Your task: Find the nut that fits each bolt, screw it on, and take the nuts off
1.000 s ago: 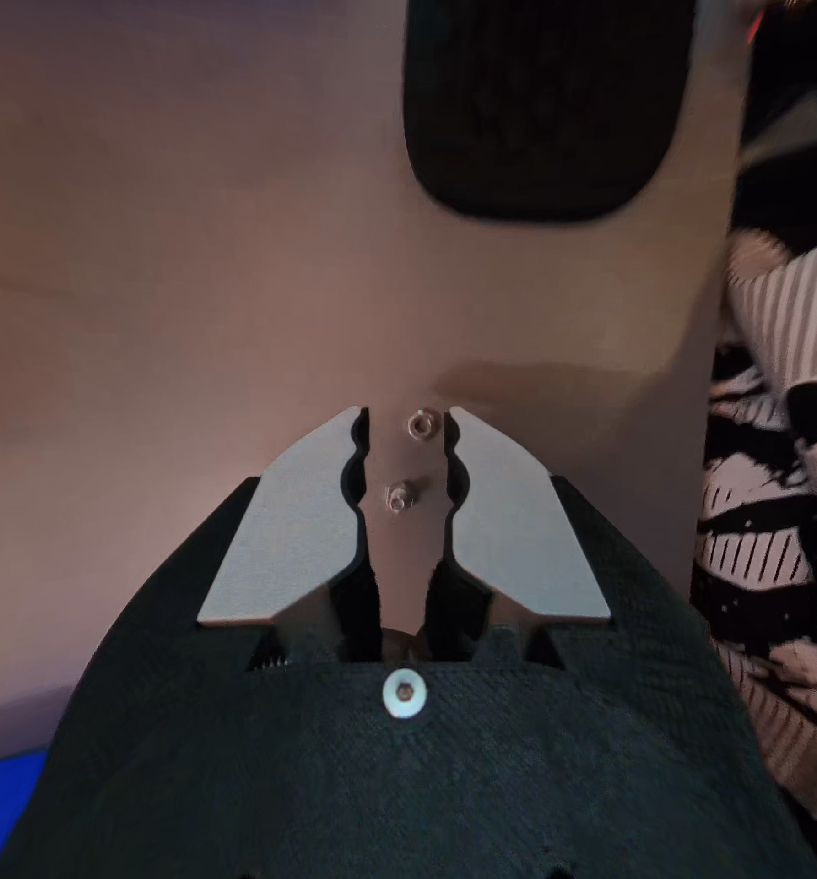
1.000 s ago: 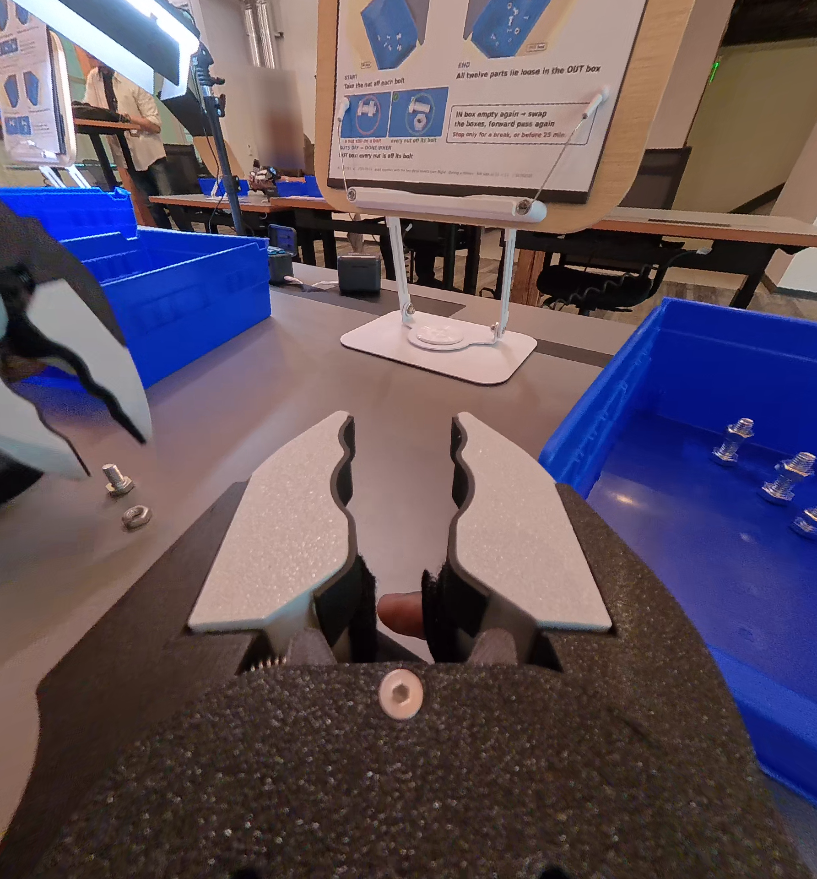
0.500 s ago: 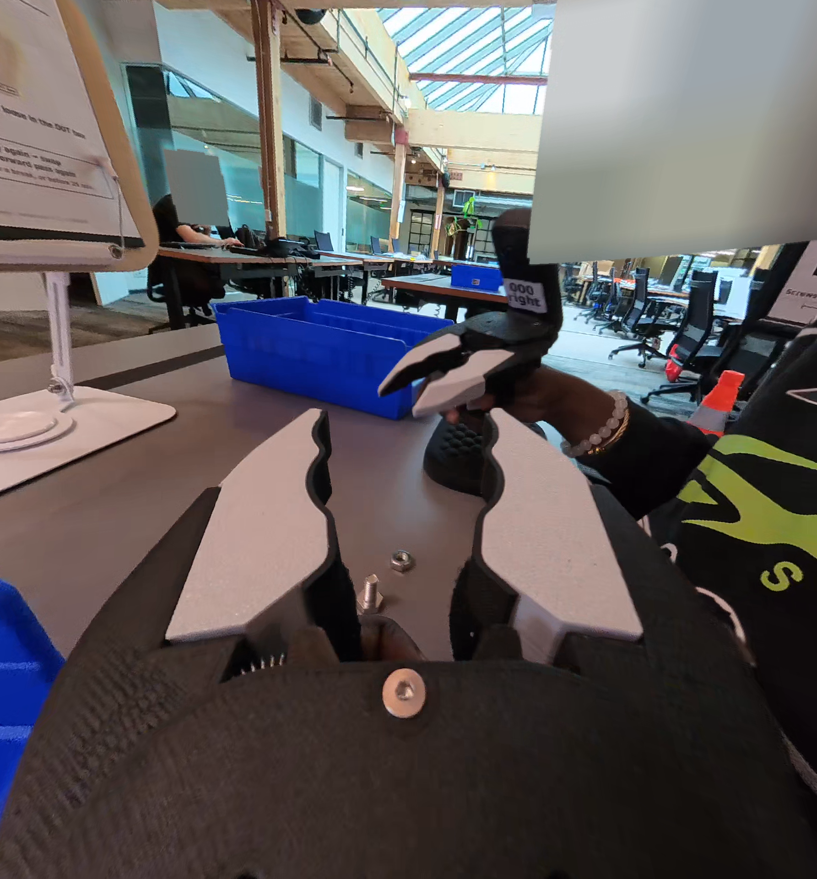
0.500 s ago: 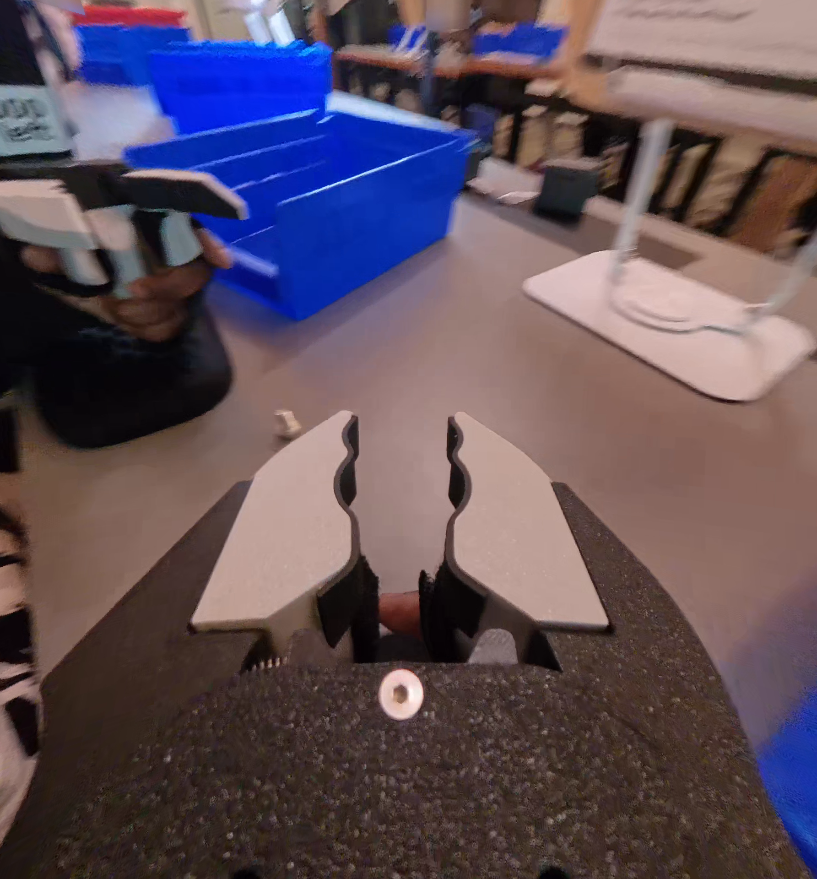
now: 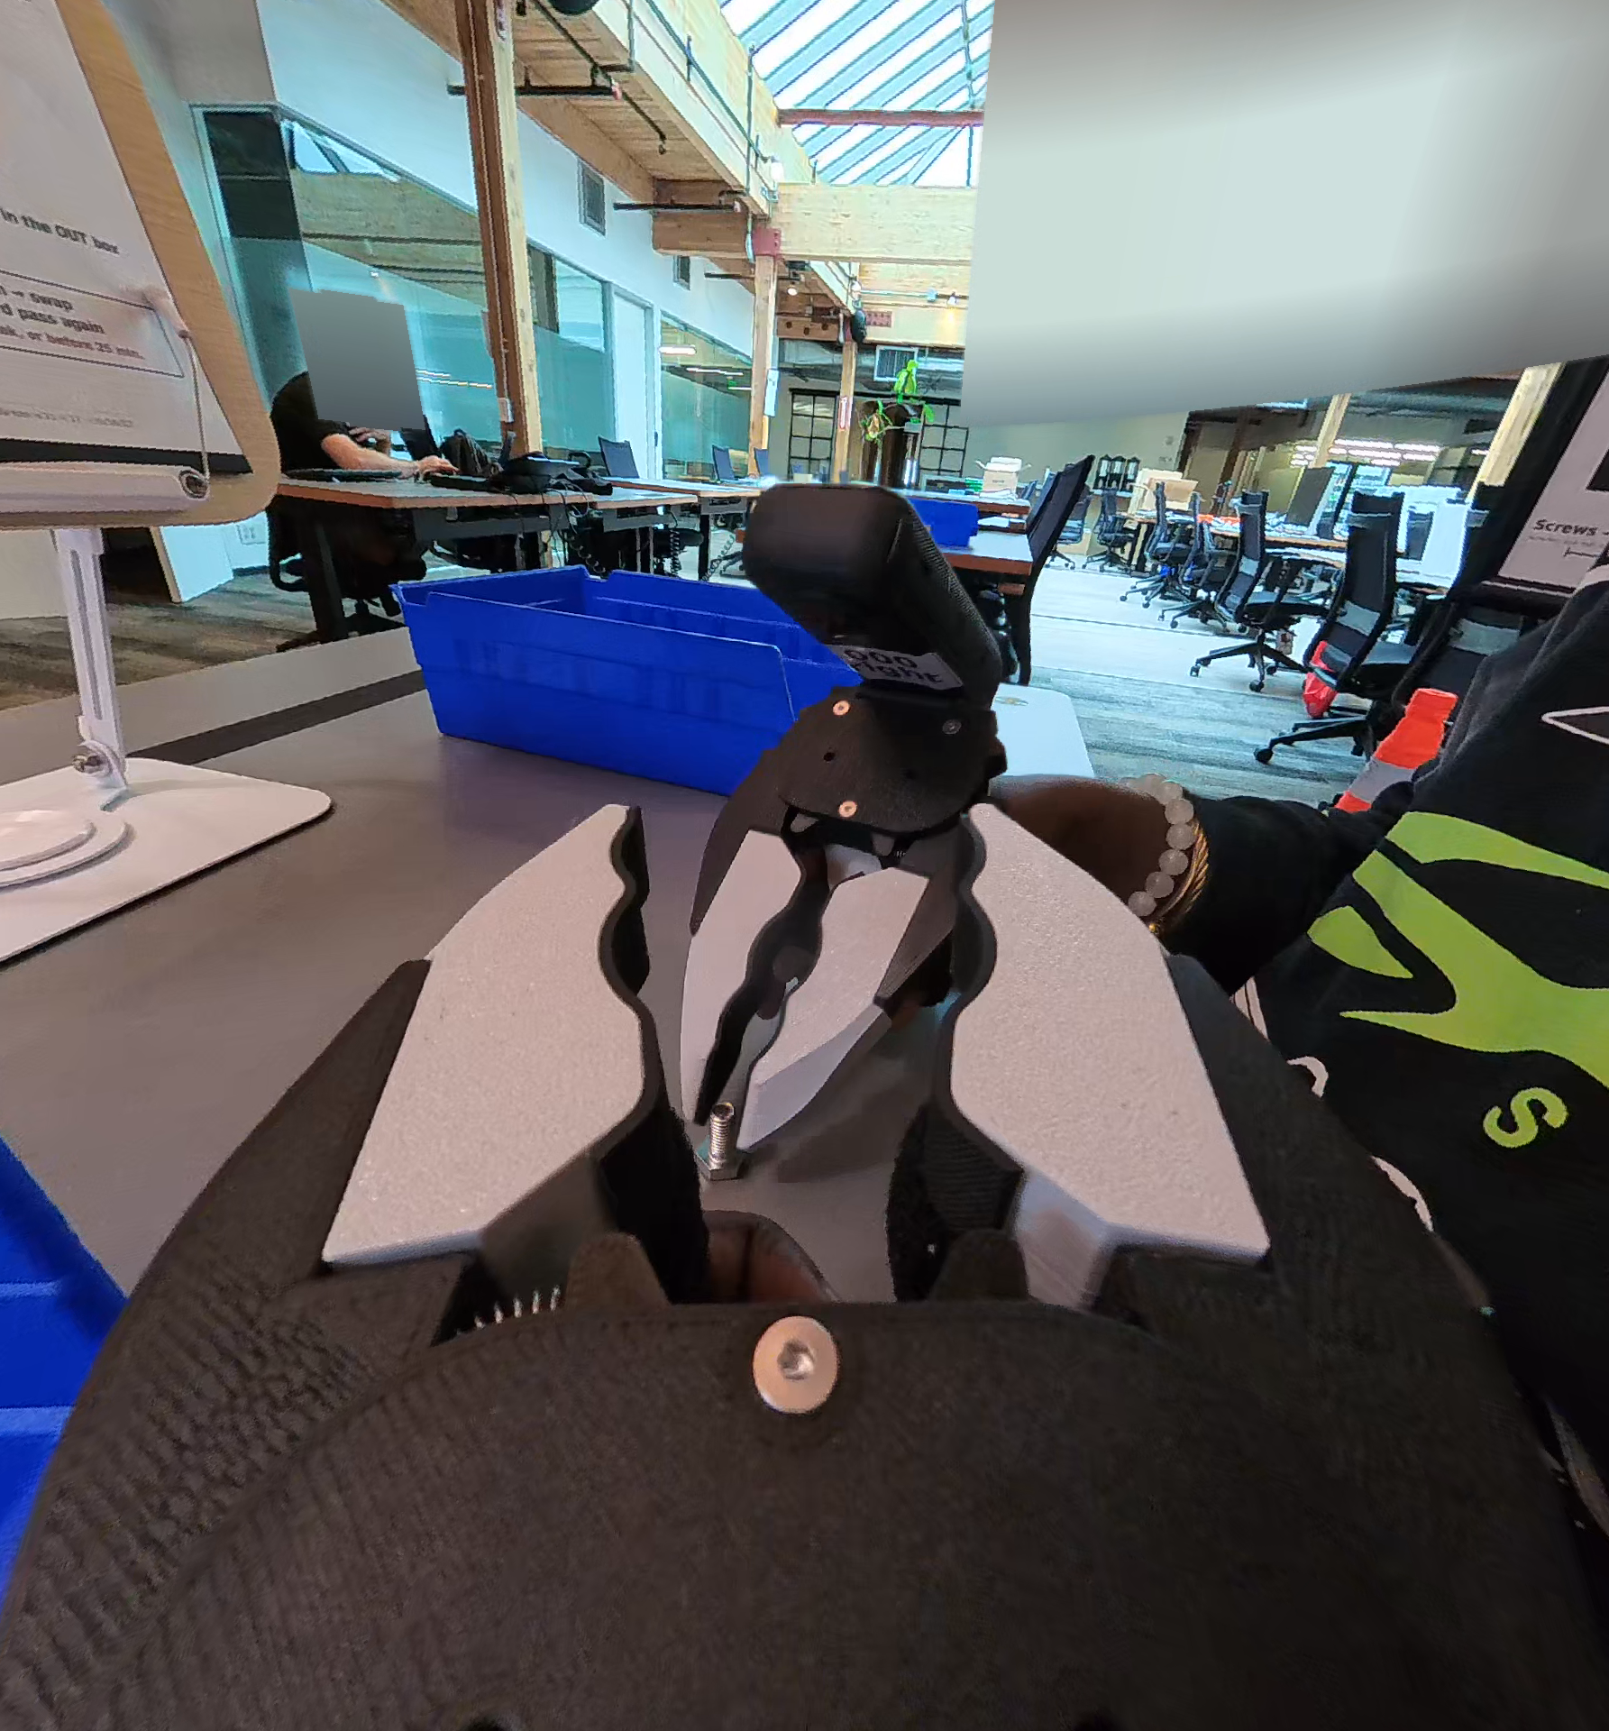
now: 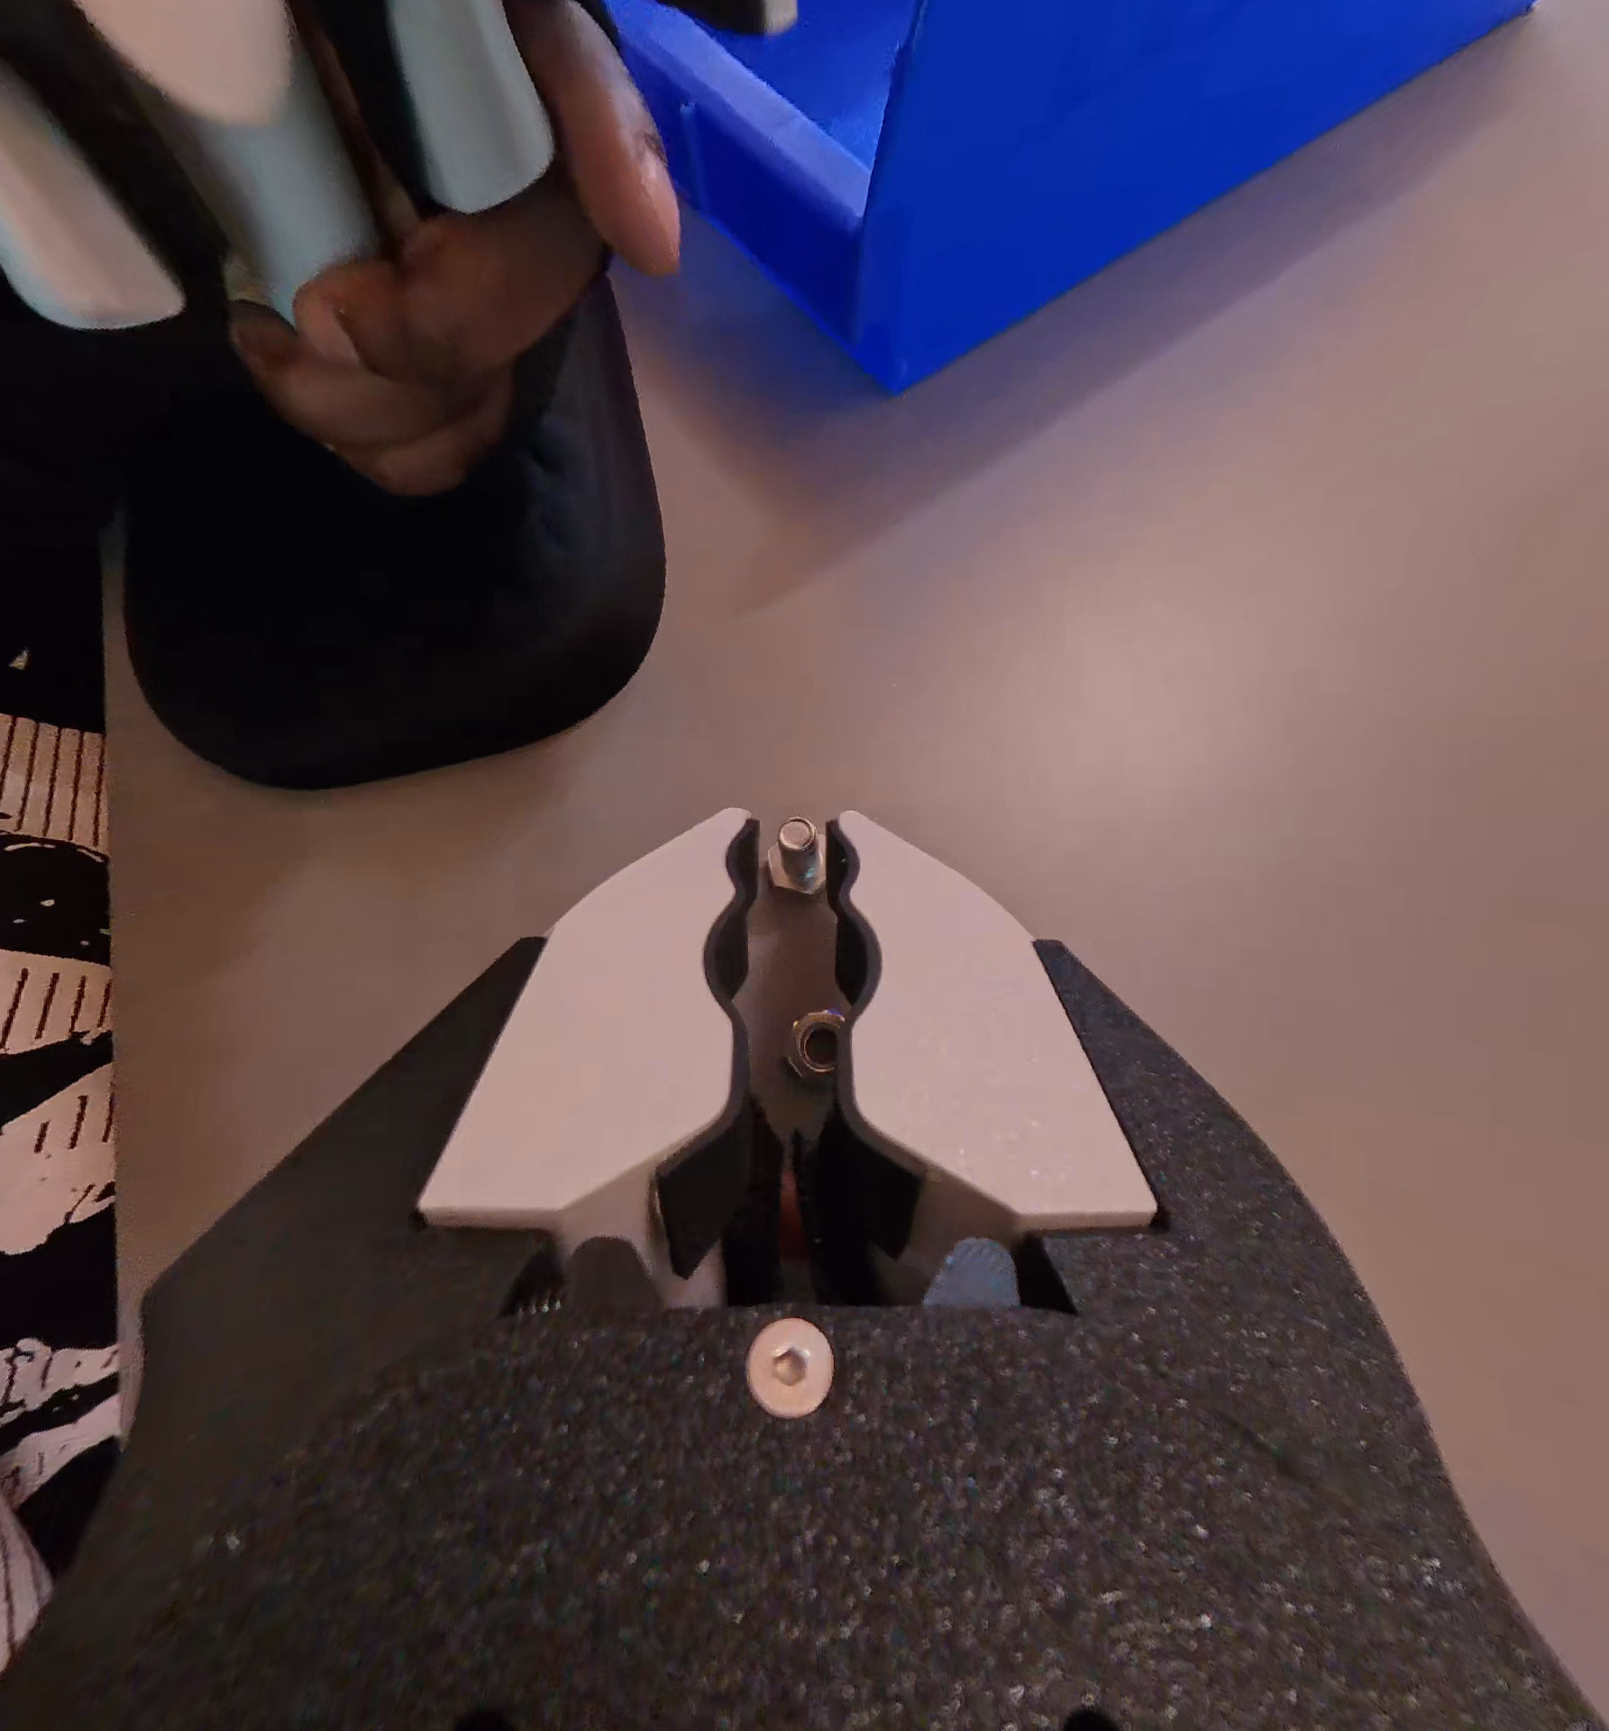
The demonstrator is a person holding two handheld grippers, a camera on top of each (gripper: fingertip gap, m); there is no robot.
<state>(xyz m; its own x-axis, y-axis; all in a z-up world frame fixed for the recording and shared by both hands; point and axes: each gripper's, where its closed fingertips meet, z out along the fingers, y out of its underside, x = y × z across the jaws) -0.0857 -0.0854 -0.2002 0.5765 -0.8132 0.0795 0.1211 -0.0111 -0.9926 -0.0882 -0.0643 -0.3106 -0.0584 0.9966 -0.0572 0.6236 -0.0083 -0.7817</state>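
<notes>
My right claw, jaws narrowed but gripping nothing, straddles the small silver steel bolt standing head-down mid-bench; the loose hex nut lies just behind. Both are light, hard, slippery; I'd pinch the bolt's shank. My left claw gapes empty. Its view hides the nut.

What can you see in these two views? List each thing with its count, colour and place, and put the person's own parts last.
bolt: one, silver, head-down on table, between right fingertips
nut: one, silver, flat on table, beside bolt
far bin: one, blue, on table
near bin: one, blue, lower left
document stand: one, white, table's left
table: one, grey
cone: one, orange, on floor
left gripper: black-grey, open
right gripper: black-grey, narrow around bolt, contact unclear
left hand: holding left gripper
</notes>
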